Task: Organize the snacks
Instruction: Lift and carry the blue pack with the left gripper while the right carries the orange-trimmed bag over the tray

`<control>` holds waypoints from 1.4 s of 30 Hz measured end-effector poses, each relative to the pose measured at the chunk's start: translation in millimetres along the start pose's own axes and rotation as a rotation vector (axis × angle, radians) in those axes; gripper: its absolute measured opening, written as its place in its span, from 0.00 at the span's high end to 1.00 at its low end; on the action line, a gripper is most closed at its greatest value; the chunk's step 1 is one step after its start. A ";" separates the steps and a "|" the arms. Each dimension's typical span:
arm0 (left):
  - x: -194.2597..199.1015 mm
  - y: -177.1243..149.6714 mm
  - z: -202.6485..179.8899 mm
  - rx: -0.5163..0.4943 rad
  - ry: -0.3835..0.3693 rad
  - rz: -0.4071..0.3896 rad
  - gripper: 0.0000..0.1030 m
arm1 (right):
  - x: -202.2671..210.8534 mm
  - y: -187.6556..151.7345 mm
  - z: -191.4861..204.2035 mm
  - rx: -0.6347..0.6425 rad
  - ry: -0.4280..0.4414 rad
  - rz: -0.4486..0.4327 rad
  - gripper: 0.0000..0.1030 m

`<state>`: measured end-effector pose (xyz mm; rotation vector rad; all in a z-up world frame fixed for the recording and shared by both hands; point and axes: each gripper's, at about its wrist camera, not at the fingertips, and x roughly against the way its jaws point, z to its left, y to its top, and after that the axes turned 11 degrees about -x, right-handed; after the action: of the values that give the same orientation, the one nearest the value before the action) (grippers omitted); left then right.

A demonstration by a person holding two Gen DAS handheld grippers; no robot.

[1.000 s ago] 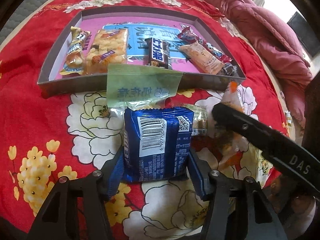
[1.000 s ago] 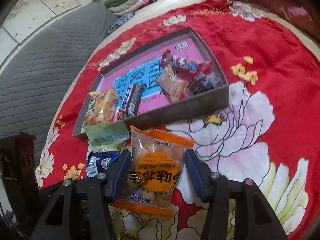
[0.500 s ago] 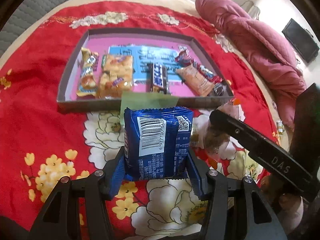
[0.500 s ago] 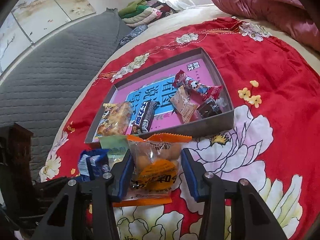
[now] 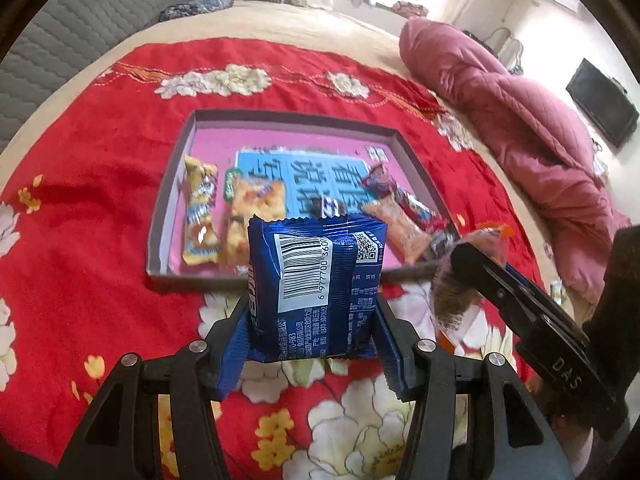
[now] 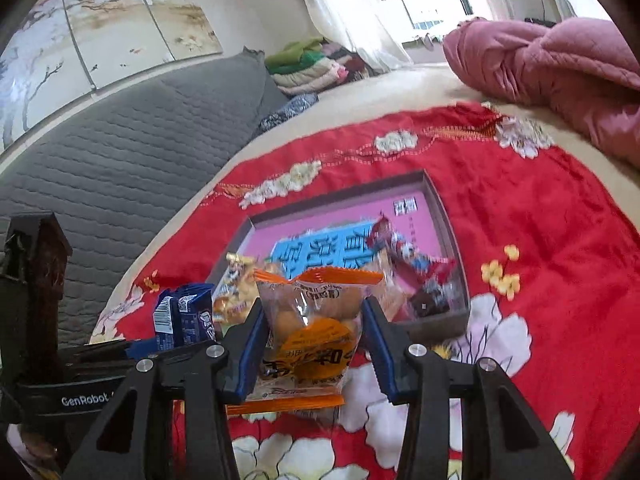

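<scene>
Two snacks between pads — blue packet [image 5: 316, 288] in left claw [image 5: 314, 332], orange pouch [image 6: 314, 332] in right claw [image 6: 314, 354].

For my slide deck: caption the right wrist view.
Right gripper grips an orange-trimmed snack packet above the red floral blanket, facing the snack tray.

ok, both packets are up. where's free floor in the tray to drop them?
Free: the far half of the tray, the blue label panel and the pink strip behind it. Crowded: near edge, yellow packets left, chocolate bar centre, red wrappers right. Blue packet and orange packet both fit far side.
</scene>
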<state>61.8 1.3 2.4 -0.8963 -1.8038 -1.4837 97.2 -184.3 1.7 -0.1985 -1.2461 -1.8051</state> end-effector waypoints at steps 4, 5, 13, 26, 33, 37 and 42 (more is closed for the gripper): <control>-1.1 12.4 5.2 0.016 0.013 -0.024 0.44 | -2.1 7.2 -1.7 -0.010 -0.003 -0.024 0.55; -1.4 14.8 6.5 0.021 0.015 -0.029 0.44 | -3.6 9.6 -2.8 -0.017 -0.006 -0.030 0.55; -11.3 40.9 11.5 0.040 0.041 -0.054 0.44 | -16.6 25.2 -8.1 -0.039 -0.019 -0.069 0.55; -41.8 55.3 3.7 0.029 0.051 -0.018 0.44 | -30.3 35.0 -18.2 -0.023 -0.086 -0.099 0.55; -52.5 54.9 -0.3 0.013 0.060 0.003 0.44 | -35.8 34.7 -23.0 -0.014 -0.141 -0.106 0.55; -56.8 55.3 -0.3 0.011 0.060 0.012 0.44 | -44.8 36.2 -31.3 -0.034 -0.163 -0.089 0.55; -60.9 55.8 -0.2 0.016 0.060 0.021 0.44 | -53.9 34.9 -32.1 -0.024 -0.174 -0.073 0.55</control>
<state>142.3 1.8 -15.9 -0.8515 -1.7554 -1.4654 165.1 -181.9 -21.4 -0.3333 -1.3687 -1.8986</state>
